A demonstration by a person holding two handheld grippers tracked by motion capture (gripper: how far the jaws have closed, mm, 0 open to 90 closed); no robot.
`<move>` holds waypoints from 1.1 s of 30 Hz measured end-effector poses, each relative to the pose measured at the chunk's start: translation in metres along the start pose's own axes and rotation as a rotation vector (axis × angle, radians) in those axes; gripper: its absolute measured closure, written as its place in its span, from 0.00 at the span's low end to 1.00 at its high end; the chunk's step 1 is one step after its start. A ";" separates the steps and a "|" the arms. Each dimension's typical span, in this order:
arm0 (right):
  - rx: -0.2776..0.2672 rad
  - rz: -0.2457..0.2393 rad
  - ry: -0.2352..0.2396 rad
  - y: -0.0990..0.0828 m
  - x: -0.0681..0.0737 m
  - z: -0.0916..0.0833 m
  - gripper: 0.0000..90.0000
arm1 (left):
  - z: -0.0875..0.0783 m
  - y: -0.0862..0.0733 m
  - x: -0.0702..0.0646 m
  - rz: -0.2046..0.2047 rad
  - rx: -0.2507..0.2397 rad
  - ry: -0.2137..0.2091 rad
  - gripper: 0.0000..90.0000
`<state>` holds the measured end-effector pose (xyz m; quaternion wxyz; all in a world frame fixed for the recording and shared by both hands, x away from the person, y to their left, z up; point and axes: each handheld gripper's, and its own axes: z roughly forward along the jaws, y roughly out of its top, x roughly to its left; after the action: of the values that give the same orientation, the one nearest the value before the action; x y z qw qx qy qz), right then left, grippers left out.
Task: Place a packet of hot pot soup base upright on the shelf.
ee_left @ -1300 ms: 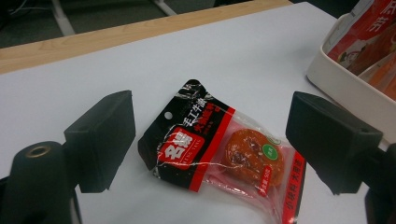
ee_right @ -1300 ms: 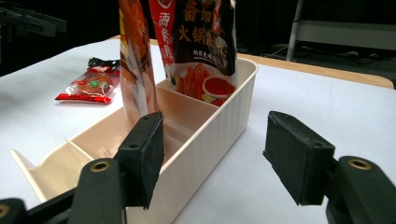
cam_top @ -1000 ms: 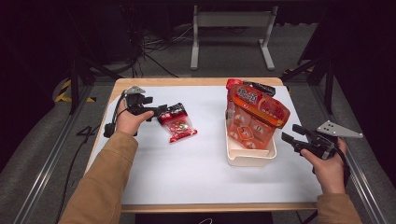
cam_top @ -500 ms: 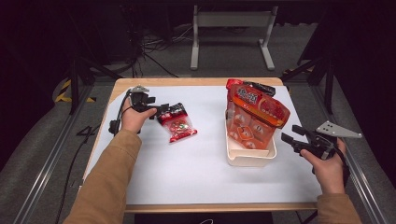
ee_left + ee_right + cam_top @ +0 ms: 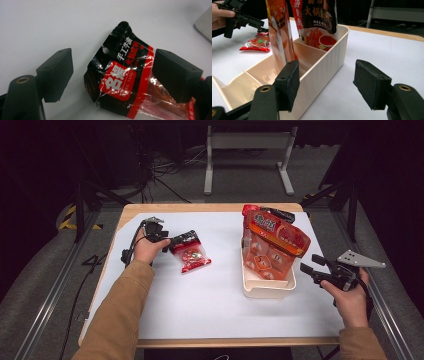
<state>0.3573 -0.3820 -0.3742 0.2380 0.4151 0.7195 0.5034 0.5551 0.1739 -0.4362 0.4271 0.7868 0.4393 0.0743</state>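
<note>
While the left gripper straddles the snack packet wide open near the worktop's far-left corner, the right gripper hovers open beside the tray.

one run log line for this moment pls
left gripper: open over snack packet | right gripper: open beside cream bin | packet flat on table

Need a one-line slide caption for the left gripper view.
Open left claw straddling the black end of a red snack packet on the white table.
</note>
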 end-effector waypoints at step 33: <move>0.015 0.005 0.012 -0.002 0.002 0.004 0.41 | 0.002 -0.017 0.005 -0.031 0.042 -0.036 0.73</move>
<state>0.3585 -0.3788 -0.3772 0.2293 0.4154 0.7237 0.5011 0.5482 0.1806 -0.4507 0.4194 0.7899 0.4451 0.0446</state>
